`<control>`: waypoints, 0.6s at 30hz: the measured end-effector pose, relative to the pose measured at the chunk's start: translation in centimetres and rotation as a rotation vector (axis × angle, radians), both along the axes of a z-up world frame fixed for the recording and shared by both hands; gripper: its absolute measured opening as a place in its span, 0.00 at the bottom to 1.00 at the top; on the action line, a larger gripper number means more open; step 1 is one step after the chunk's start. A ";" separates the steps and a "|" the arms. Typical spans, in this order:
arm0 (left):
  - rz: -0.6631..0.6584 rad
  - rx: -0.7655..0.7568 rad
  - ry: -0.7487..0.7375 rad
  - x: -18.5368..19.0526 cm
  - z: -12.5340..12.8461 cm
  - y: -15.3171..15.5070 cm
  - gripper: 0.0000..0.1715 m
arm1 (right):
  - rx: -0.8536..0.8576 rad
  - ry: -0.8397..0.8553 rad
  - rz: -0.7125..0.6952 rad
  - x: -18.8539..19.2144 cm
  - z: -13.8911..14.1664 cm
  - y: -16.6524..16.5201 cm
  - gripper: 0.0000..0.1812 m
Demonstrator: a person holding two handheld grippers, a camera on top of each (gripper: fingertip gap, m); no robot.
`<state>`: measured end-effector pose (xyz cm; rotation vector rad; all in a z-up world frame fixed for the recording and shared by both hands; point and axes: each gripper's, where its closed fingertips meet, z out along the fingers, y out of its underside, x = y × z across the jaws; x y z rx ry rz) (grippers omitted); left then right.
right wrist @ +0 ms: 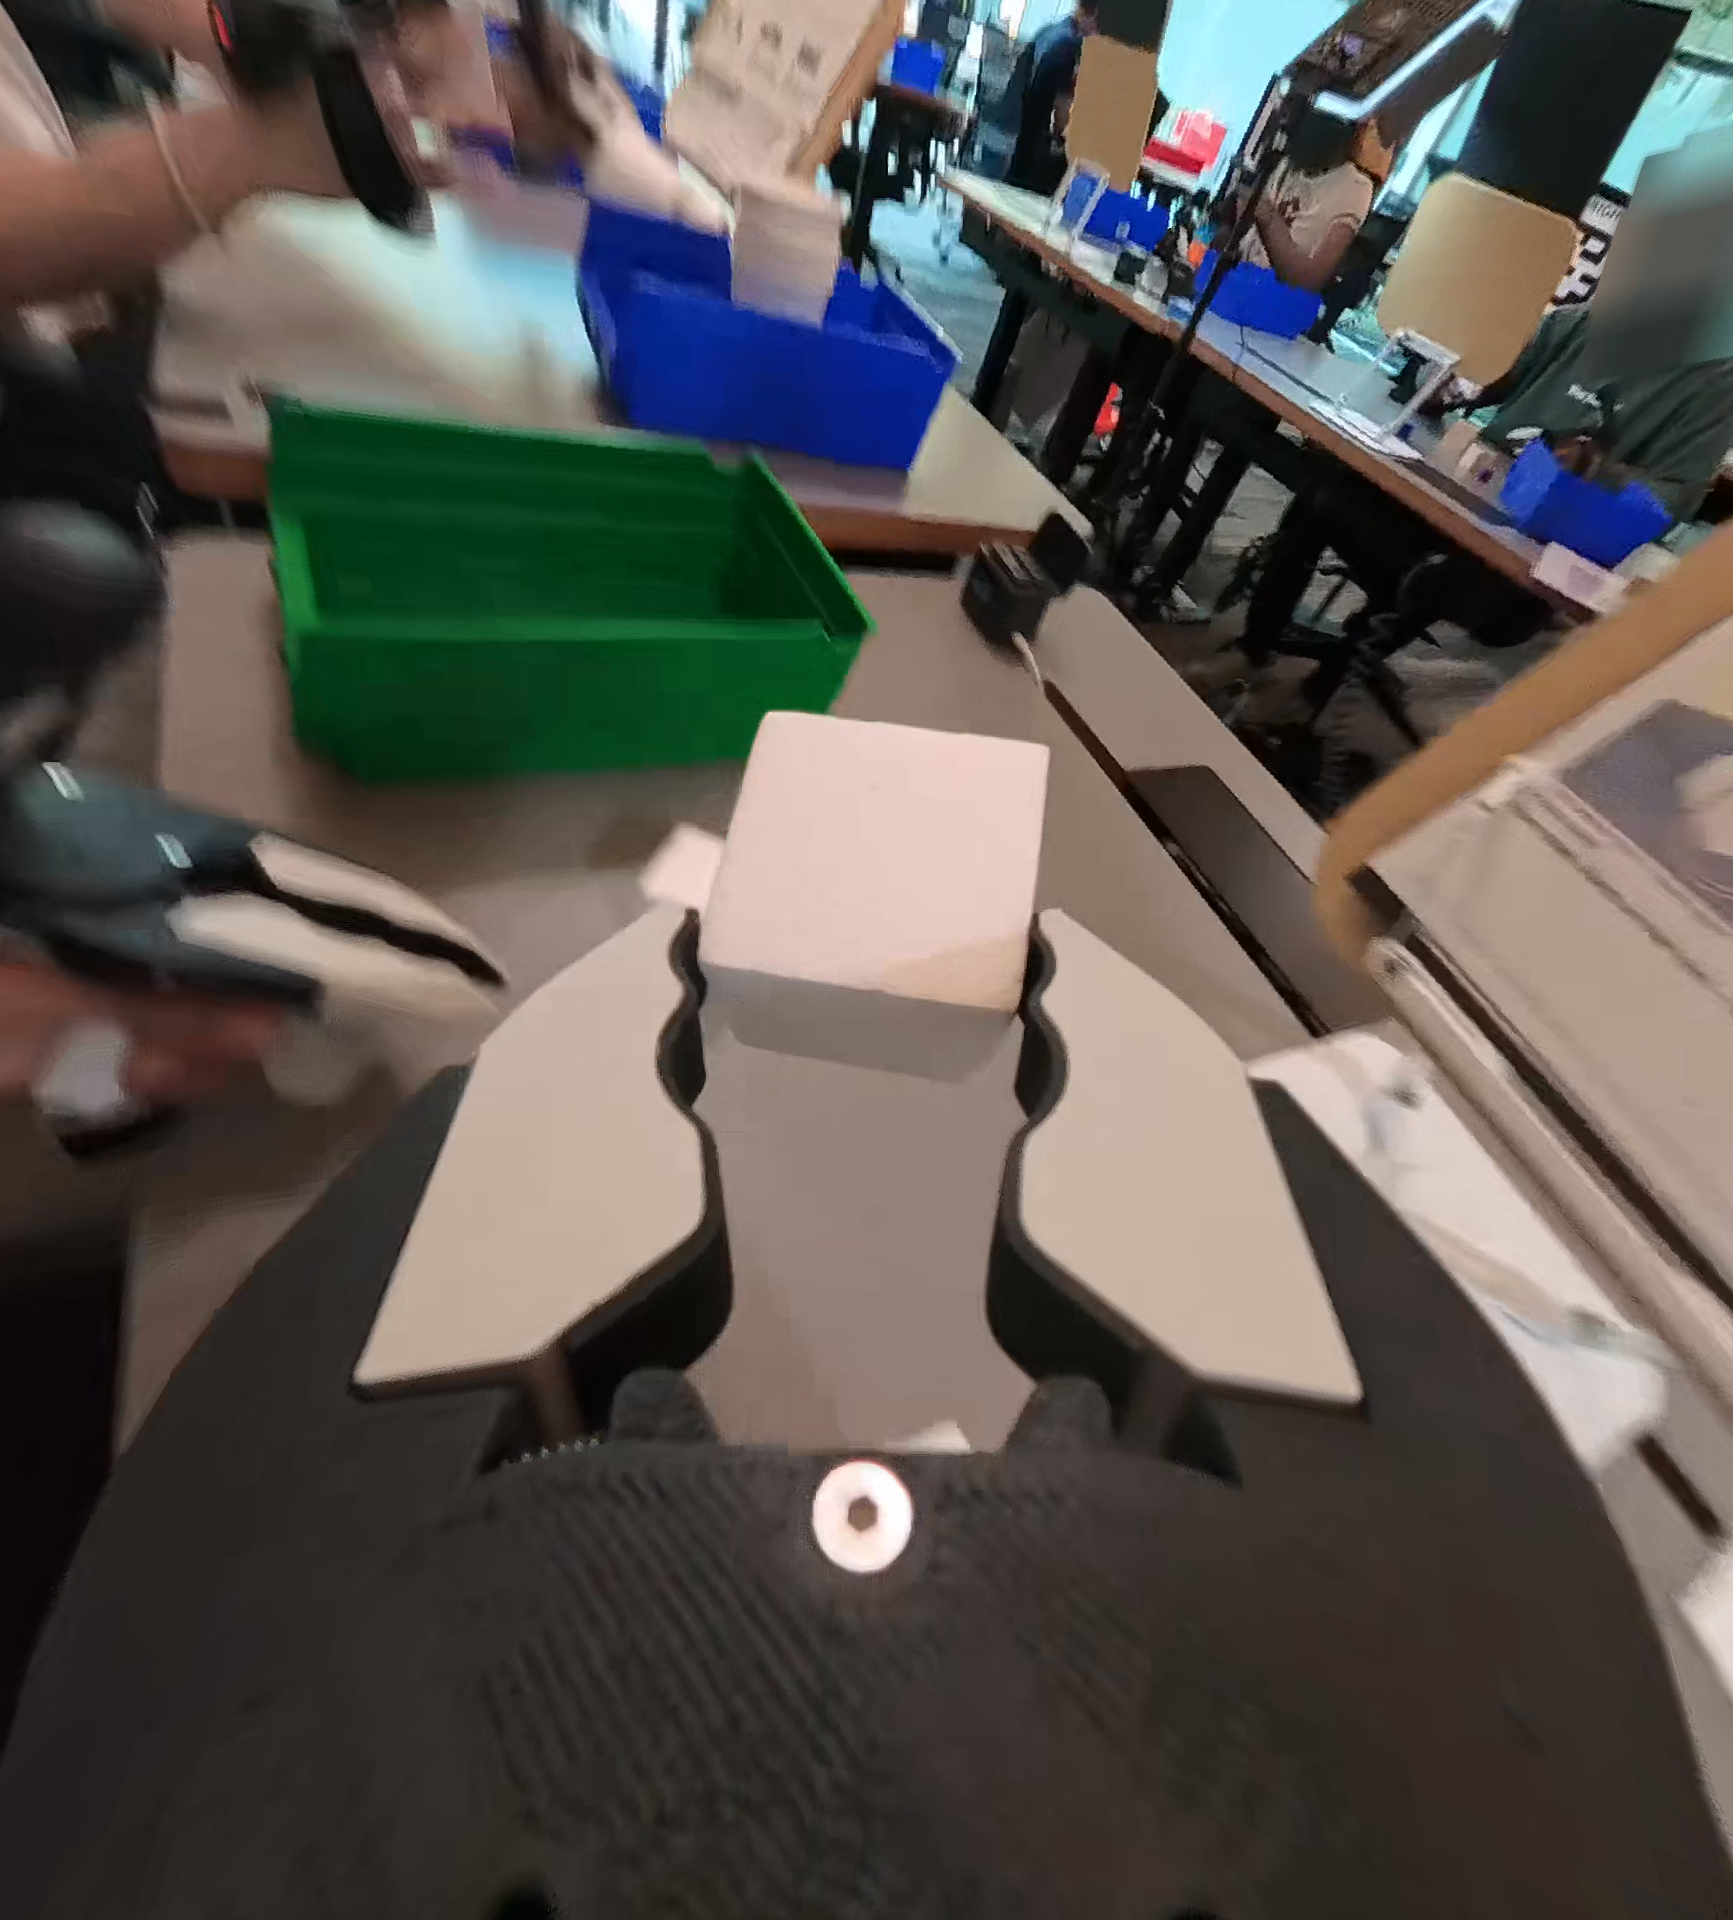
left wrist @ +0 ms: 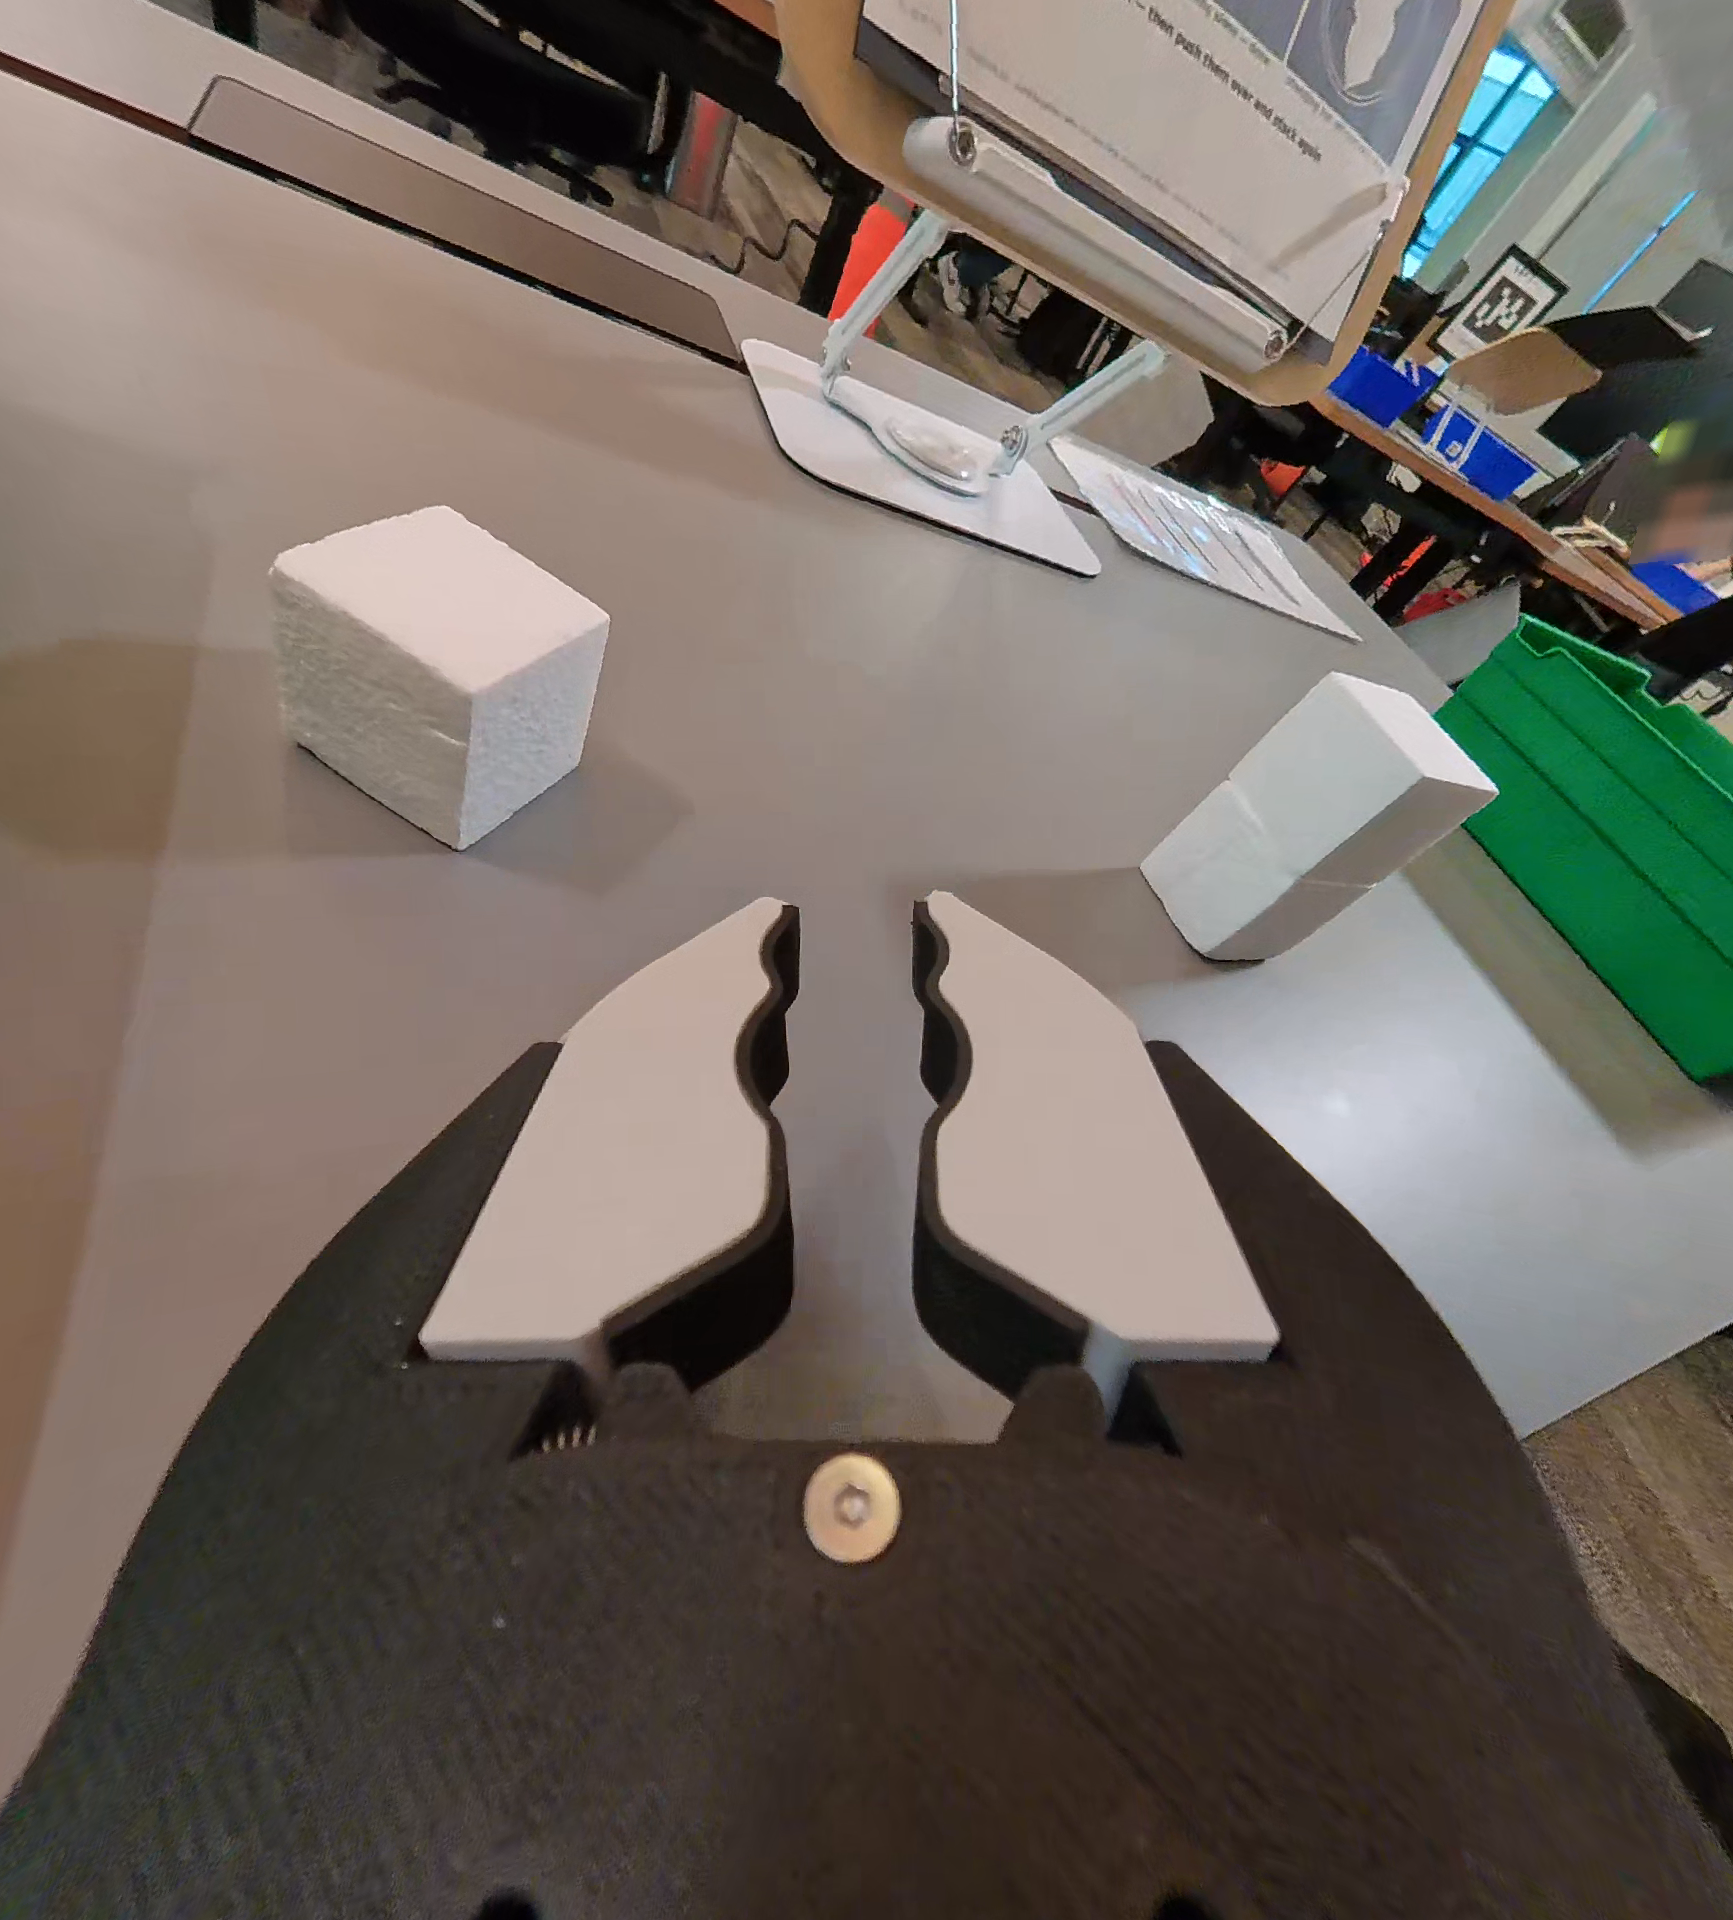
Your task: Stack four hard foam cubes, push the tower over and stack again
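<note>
My right gripper (right wrist: 862, 940) is shut on a white foam cube (right wrist: 883, 842), held at the fingertips above the grey table (right wrist: 945, 665). A small white piece (right wrist: 680, 868) shows just behind it. My left gripper (left wrist: 854, 914) is empty, its jaws a narrow gap apart, low over the table (left wrist: 841, 675). A rough white foam cube (left wrist: 436, 675) stands ahead to its left. Two smooth white blocks (left wrist: 1309, 821) pressed together stand ahead to its right. The left gripper also shows blurred in the right wrist view (right wrist: 353, 935), held by a hand.
A green bin (left wrist: 1651, 883) sits at the table's right edge, also in the right wrist view (right wrist: 550, 603). A blue bin (right wrist: 758, 343) stands behind it. A tilted board on a white stand (left wrist: 945, 457) is at the back. People work at other tables. My right fingertips sit around 20 centimeters from my left ones. To reach the small white piece (right wrist: 680, 868) in a straight line is about 10 centimeters for my left fingers, about 25 centimeters for my right. It turns up in the left wrist view (left wrist: 407, 619) as well.
</note>
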<state>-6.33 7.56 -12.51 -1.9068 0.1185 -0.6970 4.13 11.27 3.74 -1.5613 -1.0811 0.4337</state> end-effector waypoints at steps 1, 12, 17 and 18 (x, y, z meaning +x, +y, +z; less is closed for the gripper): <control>-0.002 -0.002 0.003 0.1 -0.1 0.0 0.12 | 0.011 -0.049 -0.023 2.1 -0.7 0.3 0.33; -0.050 -0.010 0.041 1.2 -0.6 -0.3 0.12 | -0.187 -0.188 0.291 11.8 -5.4 -1.1 0.32; -0.059 -0.022 0.033 1.3 -0.8 -0.3 0.12 | -0.276 -0.320 0.405 10.9 -9.0 -1.1 0.32; -0.057 -0.024 0.031 1.3 -0.8 -0.3 0.12 | -0.288 -0.340 0.417 10.8 -9.6 -1.1 0.32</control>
